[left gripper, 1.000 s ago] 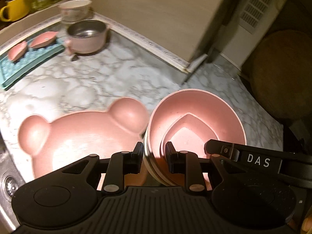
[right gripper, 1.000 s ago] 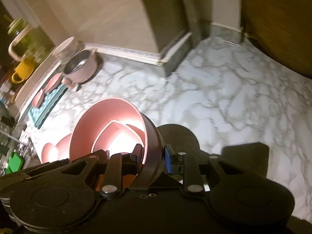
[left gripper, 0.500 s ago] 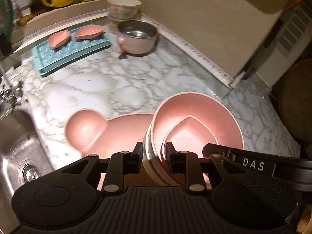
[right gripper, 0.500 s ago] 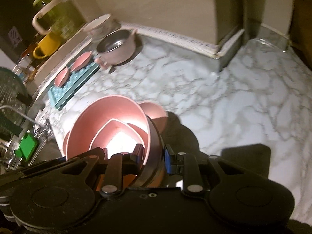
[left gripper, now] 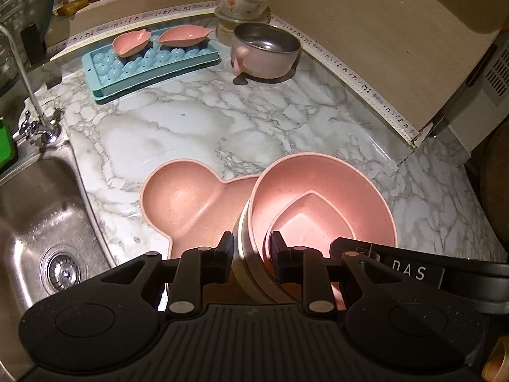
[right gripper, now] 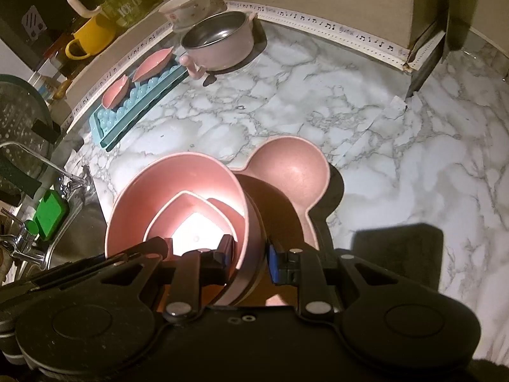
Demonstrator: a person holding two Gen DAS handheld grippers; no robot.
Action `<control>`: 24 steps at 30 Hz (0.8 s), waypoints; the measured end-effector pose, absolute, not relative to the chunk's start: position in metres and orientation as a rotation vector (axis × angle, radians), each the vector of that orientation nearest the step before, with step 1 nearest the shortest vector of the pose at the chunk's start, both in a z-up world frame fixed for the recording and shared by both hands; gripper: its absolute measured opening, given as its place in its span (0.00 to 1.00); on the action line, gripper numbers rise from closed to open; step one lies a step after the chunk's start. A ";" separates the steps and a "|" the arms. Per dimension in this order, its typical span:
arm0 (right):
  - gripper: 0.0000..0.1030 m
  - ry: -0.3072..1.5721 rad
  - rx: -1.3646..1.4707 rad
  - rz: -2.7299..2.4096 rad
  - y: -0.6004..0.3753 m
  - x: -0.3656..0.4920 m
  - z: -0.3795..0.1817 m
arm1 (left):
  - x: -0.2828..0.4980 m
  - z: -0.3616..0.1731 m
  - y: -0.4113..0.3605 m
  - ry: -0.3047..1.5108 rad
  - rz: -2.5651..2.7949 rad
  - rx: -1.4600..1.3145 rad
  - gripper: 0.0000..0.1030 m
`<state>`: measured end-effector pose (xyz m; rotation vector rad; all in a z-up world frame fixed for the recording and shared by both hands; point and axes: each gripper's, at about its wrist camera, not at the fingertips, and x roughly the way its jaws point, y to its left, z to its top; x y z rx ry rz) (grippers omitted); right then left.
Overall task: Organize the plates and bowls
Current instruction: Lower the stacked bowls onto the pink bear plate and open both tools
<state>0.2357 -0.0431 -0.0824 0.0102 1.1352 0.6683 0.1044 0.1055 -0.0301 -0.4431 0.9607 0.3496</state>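
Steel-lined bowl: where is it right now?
The steel-lined bowl sits at the counter's far end in both views, right of the blue tray and just before the floral bowl.

Bare desk (left gripper: 197, 127) lies open ahead of my claws. Farther ahead, the blue tray (left gripper: 149, 67) and metal-lined pot (left gripper: 265, 51) block. The sink (left gripper: 35, 203) drops left.

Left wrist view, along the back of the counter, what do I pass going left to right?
Teal tray holding two small pink dishes → steel-lined pink pot, with the floral bowl behind it.
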 end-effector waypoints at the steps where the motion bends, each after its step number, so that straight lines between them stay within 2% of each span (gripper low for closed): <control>1: 0.21 1.132 0.008 0.666 -0.042 0.236 -0.083 | 0.105 -0.031 0.106 0.954 0.346 -0.443 0.23; 14: 0.21 1.086 -0.045 0.668 -0.039 0.233 -0.083 | 0.109 -0.043 0.105 0.959 0.341 -0.445 0.23; 24: 0.30 1.090 -0.014 0.680 -0.043 0.233 -0.080 | 0.105 -0.038 0.105 0.940 0.337 -0.439 0.23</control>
